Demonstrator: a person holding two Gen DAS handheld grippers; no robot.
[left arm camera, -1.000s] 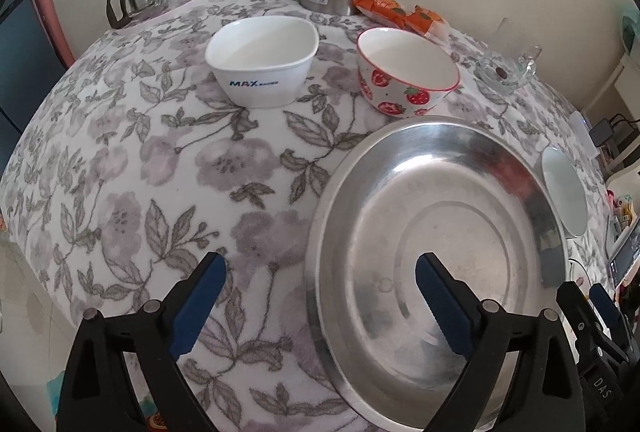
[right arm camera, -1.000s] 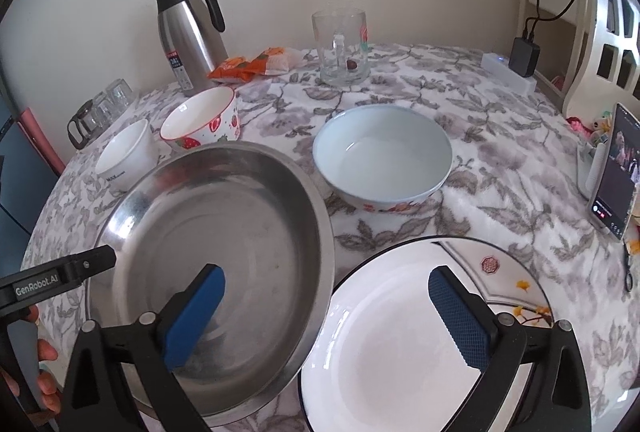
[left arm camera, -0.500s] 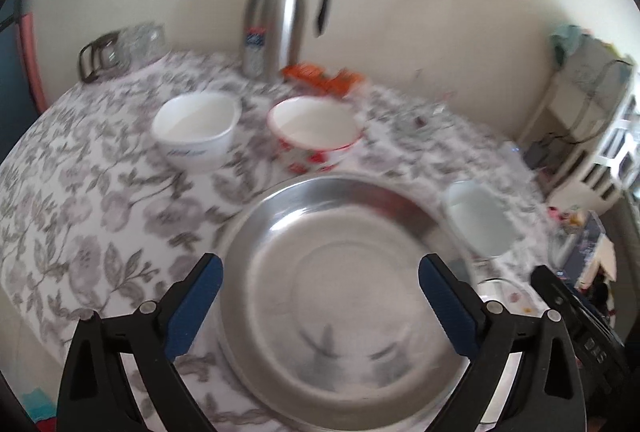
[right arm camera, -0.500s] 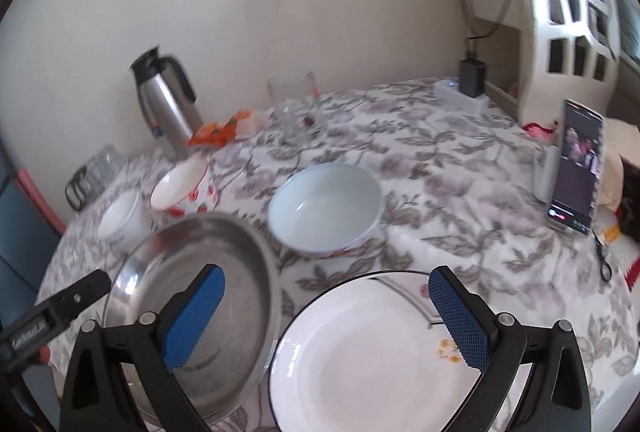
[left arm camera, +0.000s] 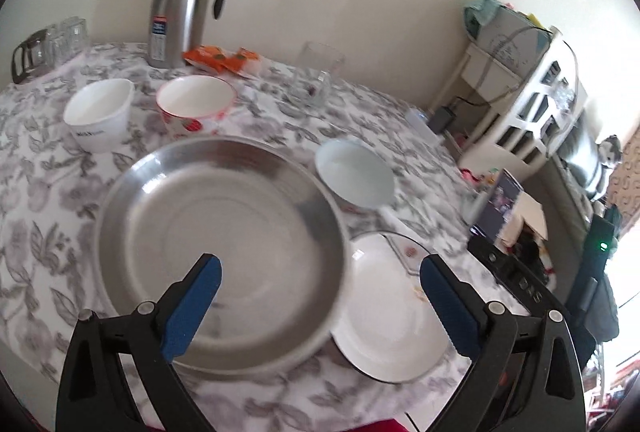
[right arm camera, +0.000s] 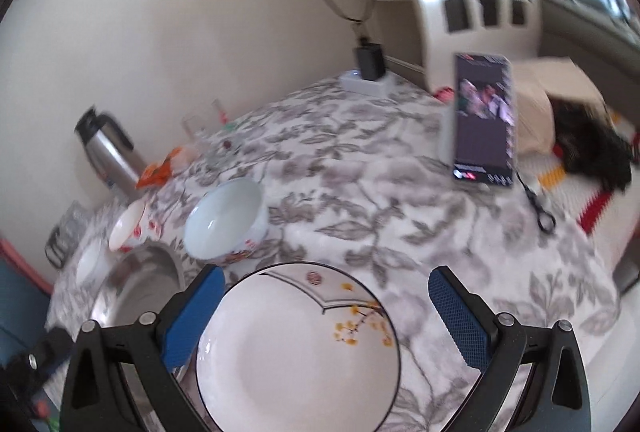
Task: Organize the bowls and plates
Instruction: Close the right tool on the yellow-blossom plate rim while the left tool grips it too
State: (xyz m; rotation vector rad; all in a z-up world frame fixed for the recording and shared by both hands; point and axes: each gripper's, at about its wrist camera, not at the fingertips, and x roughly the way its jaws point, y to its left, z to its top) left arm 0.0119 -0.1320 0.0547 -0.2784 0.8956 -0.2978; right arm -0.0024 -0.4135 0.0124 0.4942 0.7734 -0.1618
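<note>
The steel pan [left arm camera: 220, 252] sits near the front edge of your table [left arm camera: 48, 200], on the floral cloth. Just to its right lies the white plate [right arm camera: 296, 348] with the black rim and yellow blossom sprig; in the left wrist view the pan's rim looks to overlap the plate's edge, though blur keeps you from telling whether they touch. Behind the plate, toward the middle of the table, stands the pale blue bowl [left arm camera: 354, 178]. Behind the pan are the strawberry bowl [left arm camera: 196, 104] and, left of it, the white square bowl [left arm camera: 98, 114], close together.

Your left gripper [left arm camera: 320, 296] hangs above the pan's right side, jaws spread wide with nothing between them. Your right gripper [right arm camera: 328, 316] hovers over the white plate, also wide apart and empty.

Along the back edge stand a steel thermos [left arm camera: 184, 4], orange snack packets [left arm camera: 222, 58] and a glass mug [left arm camera: 314, 80]. A phone [right arm camera: 484, 120] is propped upright at the right edge.
</note>
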